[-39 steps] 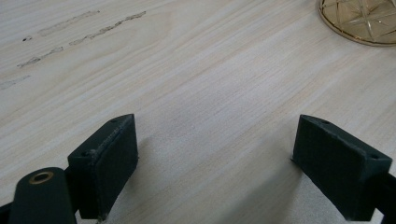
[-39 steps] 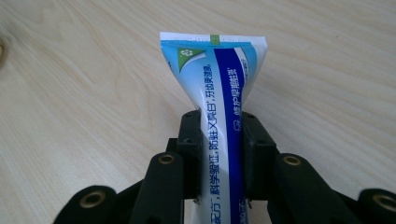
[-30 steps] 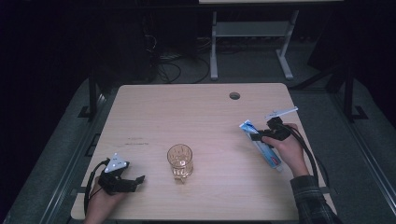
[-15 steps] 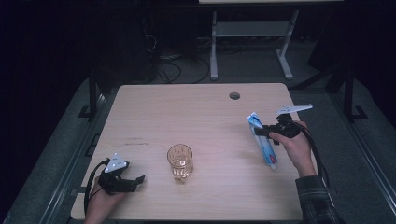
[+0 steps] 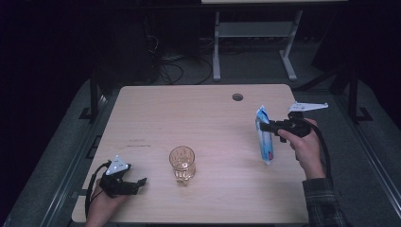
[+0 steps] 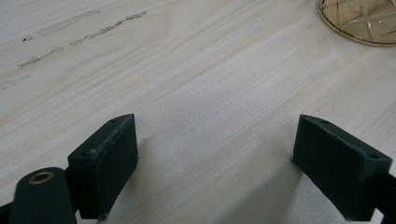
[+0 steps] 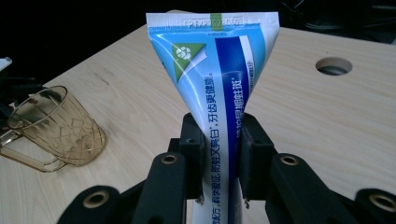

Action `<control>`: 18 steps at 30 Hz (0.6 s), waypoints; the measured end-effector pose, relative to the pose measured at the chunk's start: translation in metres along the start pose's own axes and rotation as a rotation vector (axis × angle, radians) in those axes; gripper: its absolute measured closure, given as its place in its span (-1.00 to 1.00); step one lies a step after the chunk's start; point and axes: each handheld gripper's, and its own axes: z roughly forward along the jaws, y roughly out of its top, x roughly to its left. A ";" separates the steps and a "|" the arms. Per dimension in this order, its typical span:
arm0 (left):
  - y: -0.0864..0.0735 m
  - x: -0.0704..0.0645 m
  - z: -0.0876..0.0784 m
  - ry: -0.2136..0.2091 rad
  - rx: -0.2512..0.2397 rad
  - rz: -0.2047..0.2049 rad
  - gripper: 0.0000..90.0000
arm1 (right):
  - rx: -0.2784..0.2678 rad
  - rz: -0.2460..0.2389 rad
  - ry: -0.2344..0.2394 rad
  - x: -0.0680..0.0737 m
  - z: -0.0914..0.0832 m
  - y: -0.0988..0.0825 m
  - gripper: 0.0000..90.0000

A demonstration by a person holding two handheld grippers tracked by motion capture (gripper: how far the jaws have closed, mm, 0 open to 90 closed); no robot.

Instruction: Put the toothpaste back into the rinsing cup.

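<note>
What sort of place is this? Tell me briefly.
Likely a lab or workshop set up for recording: a bare wooden table with a cable hole, loose cables on the floor, and a metal stand behind.

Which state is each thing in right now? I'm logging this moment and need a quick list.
Toothpaste tube: clamped in the right gripper, upright, crimped end up, off the table.
Glass cup: upright on the table, apparently empty, untouched.
Left gripper: jaws open, nothing between them, low over the table.
</note>
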 end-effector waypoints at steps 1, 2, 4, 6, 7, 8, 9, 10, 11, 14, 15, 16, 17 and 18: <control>0.000 0.000 0.000 0.000 -0.001 -0.001 -0.71 | -0.001 -0.002 0.000 0.002 0.000 0.001 0.64; 0.000 0.000 0.000 0.000 0.000 0.000 -0.71 | -0.009 -0.008 0.000 0.003 0.000 0.002 0.64; 0.000 0.000 0.000 0.000 0.000 0.000 -0.71 | -0.019 -0.010 0.008 0.005 0.000 0.004 0.64; 0.000 0.000 0.000 0.000 0.000 0.000 -0.71 | -0.026 -0.021 0.010 0.008 0.000 0.007 0.64; 0.000 0.000 0.000 0.000 0.000 0.000 -0.71 | -0.030 -0.026 0.013 0.009 0.001 0.008 0.64; 0.000 0.000 0.000 0.000 0.000 0.000 -0.71 | -0.035 -0.029 0.015 0.010 0.001 0.009 0.64; 0.000 0.000 0.000 0.000 0.000 0.000 -0.71 | -0.039 -0.031 0.021 0.011 0.001 0.010 0.64; 0.000 0.000 0.000 0.000 0.000 0.000 -0.71 | -0.042 -0.032 0.024 0.013 0.001 0.011 0.64; 0.000 0.000 0.000 0.001 0.000 0.001 -0.71 | -0.048 -0.037 0.029 0.014 0.001 0.012 0.64; 0.000 0.000 0.000 0.001 0.000 0.002 -0.71 | -0.061 -0.044 0.038 0.019 0.002 0.015 0.64; 0.000 0.000 0.000 0.001 0.000 0.002 -0.71 | -0.066 -0.048 0.044 0.020 0.002 0.017 0.64; 0.000 0.000 0.000 0.000 -0.001 0.001 -0.71 | -0.069 -0.051 0.048 0.021 0.003 0.018 0.64; 0.000 0.000 0.000 0.000 -0.001 0.001 -0.71 | -0.077 -0.051 0.054 0.023 0.003 0.019 0.64; 0.000 0.000 0.000 0.000 -0.001 0.001 -0.71 | -0.082 -0.052 0.061 0.024 0.004 0.020 0.64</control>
